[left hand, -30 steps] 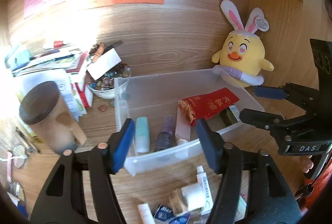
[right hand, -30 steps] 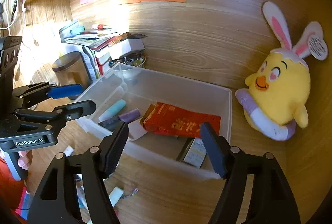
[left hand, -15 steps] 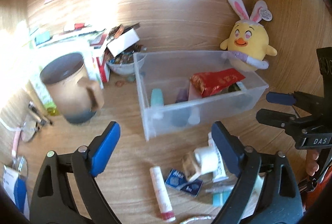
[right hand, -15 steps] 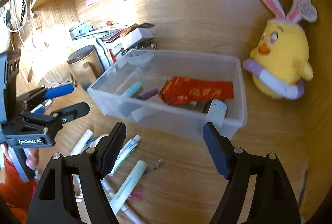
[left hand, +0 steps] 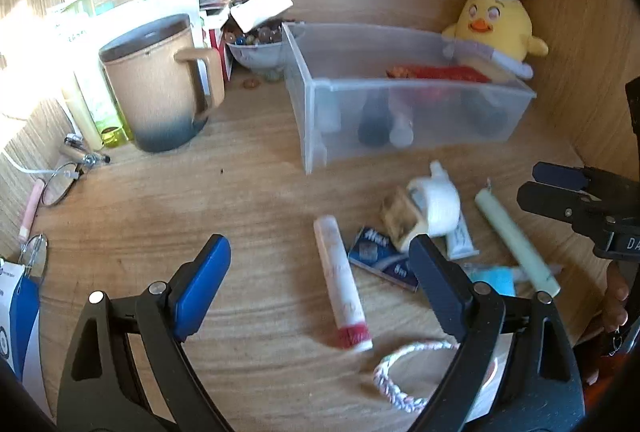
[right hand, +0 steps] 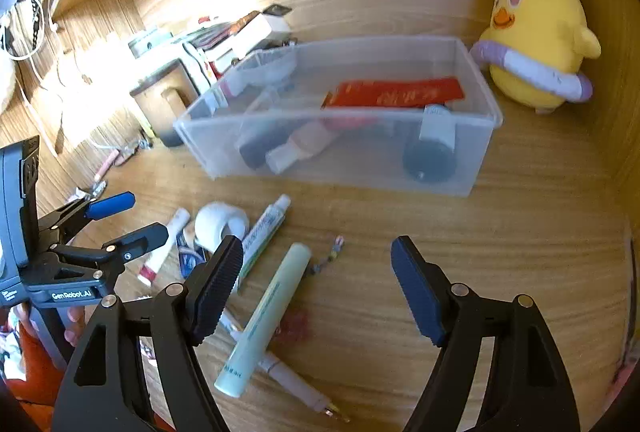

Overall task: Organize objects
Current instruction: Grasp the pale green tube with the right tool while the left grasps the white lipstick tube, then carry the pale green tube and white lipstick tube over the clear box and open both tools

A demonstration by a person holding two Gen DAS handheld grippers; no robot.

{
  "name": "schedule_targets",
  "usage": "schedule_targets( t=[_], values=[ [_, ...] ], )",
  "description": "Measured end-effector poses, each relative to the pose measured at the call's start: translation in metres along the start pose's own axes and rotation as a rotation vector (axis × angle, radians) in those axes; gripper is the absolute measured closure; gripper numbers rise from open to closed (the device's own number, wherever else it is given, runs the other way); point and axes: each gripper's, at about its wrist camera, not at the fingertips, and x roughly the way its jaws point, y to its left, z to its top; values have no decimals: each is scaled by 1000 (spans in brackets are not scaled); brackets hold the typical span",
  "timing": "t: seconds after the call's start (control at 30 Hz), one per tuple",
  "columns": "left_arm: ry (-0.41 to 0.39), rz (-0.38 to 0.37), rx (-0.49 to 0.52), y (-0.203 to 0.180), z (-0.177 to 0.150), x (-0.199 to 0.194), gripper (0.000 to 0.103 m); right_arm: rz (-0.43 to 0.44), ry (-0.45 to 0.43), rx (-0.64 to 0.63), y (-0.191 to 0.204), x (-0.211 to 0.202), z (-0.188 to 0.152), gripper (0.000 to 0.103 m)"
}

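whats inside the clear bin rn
Inside the bin: a red packet on top, a dark bottle, a pink tube and a dark tube. The packet hides anything beneath it.

Translucent frosted plastic bin (right hand: 476,168), matt wood-grain desk (right hand: 520,252), fuzzy cloth chick toy (right hand: 536,28), matt speckled mug (left hand: 160,88)

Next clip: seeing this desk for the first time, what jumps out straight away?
The yellow chick plush with bunny ears sits in the back right corner. Beside it stands the clear plastic bin, holding a red packet and bottles. In front of the bin, tubes and small items lie scattered on the wood, a pale green tube nearest the open right gripper.
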Motion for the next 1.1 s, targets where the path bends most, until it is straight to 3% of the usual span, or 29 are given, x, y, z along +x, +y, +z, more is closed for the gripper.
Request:
schedule_targets(
  t=[0.07, 0.1, 0.2, 0.37, 0.67, 0.9, 1.1],
  values=[
    [2, -1, 6, -2, -4, 0, 15, 9, 14, 12, 3, 3, -7, 29],
    [3, -4, 11, -3, -6, -1, 22, 13, 19, 15, 4, 4, -9, 30],
    [17, -21, 15, -5, -10, 1, 33, -1, 26, 8, 10, 9, -14, 40],
    [41, -53, -12, 0, -15, 5, 53, 28, 83, -13, 18, 22, -22, 72],
    [26, -42, -17, 5, -20, 6, 88, 5, 82, -58, 28, 28, -27, 89],
    [2, -51, -48, 13, -18, 1, 88, -13, 39, -54, 26, 17, -22, 89],
    [-69, -50, -57, 12, -6, -16, 88, -25, -21, -26, 16, -2, -13, 89]
  ],
)
